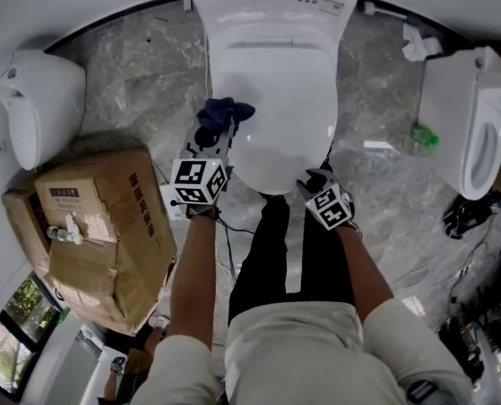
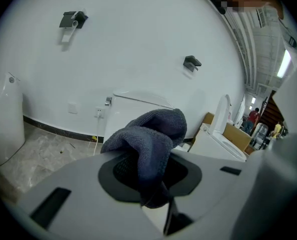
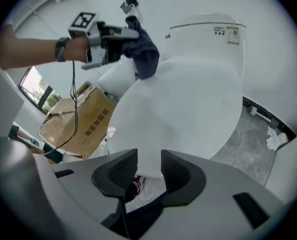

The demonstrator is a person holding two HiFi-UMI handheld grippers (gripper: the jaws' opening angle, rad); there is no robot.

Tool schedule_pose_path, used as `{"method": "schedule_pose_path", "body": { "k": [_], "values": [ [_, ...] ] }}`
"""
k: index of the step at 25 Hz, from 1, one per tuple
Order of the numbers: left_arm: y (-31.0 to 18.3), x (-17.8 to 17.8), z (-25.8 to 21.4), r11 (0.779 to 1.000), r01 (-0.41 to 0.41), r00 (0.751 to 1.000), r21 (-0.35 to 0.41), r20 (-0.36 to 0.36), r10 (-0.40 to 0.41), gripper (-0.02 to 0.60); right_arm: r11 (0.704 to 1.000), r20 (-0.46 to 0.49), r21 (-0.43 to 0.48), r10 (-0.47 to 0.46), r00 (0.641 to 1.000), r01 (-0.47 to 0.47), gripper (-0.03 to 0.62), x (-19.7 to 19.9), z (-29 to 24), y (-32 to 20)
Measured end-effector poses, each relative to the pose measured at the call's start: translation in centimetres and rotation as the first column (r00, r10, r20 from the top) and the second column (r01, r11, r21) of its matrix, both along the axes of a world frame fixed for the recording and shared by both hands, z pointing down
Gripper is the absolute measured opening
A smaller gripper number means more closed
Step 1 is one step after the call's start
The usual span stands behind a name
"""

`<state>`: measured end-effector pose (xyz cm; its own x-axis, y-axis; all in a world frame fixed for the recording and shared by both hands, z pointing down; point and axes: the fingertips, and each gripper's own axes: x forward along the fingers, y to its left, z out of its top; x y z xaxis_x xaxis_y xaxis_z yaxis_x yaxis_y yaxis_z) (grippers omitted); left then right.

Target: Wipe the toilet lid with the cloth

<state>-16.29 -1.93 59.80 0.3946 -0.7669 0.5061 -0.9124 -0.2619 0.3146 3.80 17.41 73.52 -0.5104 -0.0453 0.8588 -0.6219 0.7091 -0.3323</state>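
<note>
The closed white toilet lid (image 1: 272, 116) fills the centre of the head view, on a grey marble floor (image 1: 132, 74). A creased cardboard box (image 1: 99, 226) stands to its left. The left gripper (image 1: 214, 135) hangs at the lid's left edge, jaws clenched on the dark blue cloth (image 1: 223, 112), which bunches out past the pads over the lid; contact with the lid cannot be confirmed. The right gripper (image 1: 318, 180) sits at the lid's front rim, jaws apart and grasping nothing.

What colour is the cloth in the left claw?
The cloth is dark blue-grey; the left gripper view shows it best.
</note>
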Motion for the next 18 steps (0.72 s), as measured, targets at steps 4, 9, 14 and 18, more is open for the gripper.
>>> {"method": "schedule_pose_path", "body": {
  "k": [4, 9, 14, 18],
  "values": [
    [-3.7, -1.1, 2.9, 1.0, 0.016, 1.0, 0.005, 0.008, -0.016, 0.084, 0.987, 0.073, 0.137, 0.075, 0.995, -0.084, 0.16, 0.6, -3.9, -4.6],
    [-7.0, -3.0, 7.5, 0.994, 0.057, 0.994, -0.098, 0.101, -0.048, 0.086, 0.954, 0.137, 0.239, 0.155, 0.978, -0.184, 0.16, 2.1, -8.3, -11.3],
    [-8.7, -4.0, 11.3, 0.977, 0.109, 0.984, -0.183, 0.157, -0.08, 0.086, 0.931, 0.193, 0.295, 0.16, 0.968, -0.213, 0.16, 3.3, -11.5, -16.4],
    [-10.5, -3.3, 11.8, 0.971, 0.174, 0.978, -0.164, 0.145, -0.151, 0.086, 0.925, 0.186, 0.316, 0.155, 0.97, -0.208, 0.16, 4.8, -12.6, -18.2]
  ]
}}
